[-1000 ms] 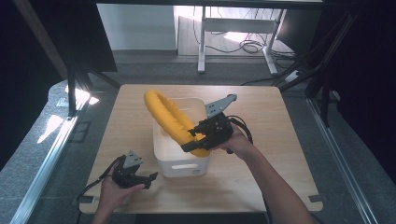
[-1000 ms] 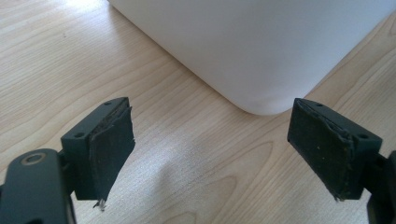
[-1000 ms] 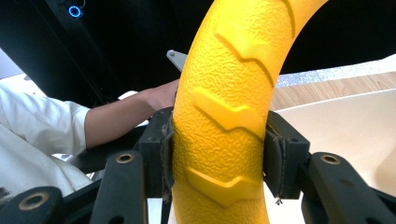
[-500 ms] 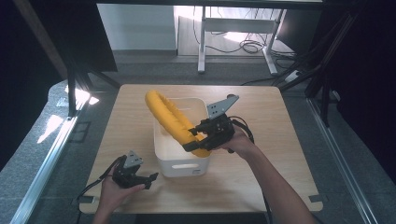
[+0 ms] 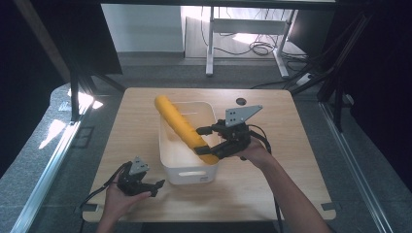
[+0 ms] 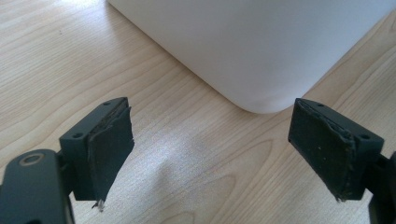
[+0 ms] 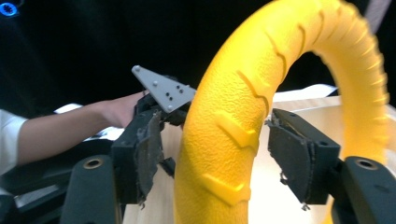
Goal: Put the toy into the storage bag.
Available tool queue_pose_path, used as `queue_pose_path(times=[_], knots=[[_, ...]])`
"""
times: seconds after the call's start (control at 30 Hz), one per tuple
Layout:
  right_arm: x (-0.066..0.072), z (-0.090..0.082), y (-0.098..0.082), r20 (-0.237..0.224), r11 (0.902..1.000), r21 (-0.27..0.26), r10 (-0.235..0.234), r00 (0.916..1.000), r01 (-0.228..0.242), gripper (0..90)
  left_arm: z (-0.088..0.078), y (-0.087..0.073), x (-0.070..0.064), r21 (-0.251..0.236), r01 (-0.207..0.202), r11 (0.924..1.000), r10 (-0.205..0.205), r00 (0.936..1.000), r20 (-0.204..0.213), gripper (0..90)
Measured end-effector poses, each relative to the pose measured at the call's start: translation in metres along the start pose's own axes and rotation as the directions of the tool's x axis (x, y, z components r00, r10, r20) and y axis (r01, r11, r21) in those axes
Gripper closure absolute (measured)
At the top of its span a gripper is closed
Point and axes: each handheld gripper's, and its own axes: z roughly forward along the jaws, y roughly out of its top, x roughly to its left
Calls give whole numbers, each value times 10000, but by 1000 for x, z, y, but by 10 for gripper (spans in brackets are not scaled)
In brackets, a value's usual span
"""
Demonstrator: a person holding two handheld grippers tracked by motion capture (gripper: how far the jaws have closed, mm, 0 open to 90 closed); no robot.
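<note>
A thick yellow curved tube point(image 5: 179, 122) with raised ridges leans in the white bin point(image 5: 190, 174), its upper end over the bin's far left rim. My right gripper point(image 5: 199, 141) straddles the tube's lower part over the bin. In the right gripper view its jaws stand on either side of the tube point(image 7: 224, 140), with a thin gap at the left pad point(image 7: 148, 154), so it looks open. My left gripper point(image 5: 156, 186) rests low on the table at the bin's near left corner. It is open point(image 6: 210, 158), with bare wood between the jaws and the bin's corner point(image 6: 261, 46) just ahead.
The wooden table point(image 5: 291, 145) has free room to the right of the bin and along the front edge. A small dark round mark point(image 5: 241, 101) lies at the back. Cables trail from both grippers. Dark floor and desk legs lie beyond the table.
The tube and my right gripper have sunk slightly toward the bin. My left gripper has stayed in place on the table.
</note>
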Motion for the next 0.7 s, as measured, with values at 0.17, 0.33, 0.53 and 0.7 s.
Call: queue_pose_path(times=[0.17, 0.33, 0.53, 0.7], knots=[[3, -18, -7, 582, 9996, -279, 13, 9983, 3, 338, -1, 0, 0, -75, 22, 10000, -22, 10000, -36, 141], [4, -39, -20, 1125, 9990, -415, 220, 9934, -174, 340, -1, 0, 0, -60, 18, 10000, -18, 10000, -55, 141], [6, -63, -46, 1726, 9980, -459, 510, 9837, -437, 341, -1, 0, 1, -71, 23, 10000, -24, 10000, -70, 141], [5, -79, -67, 2082, 9960, -453, 846, 9744, -768, 344, 0, 0, 1, -39, 17, 10000, -17, 10000, -93, 141]])
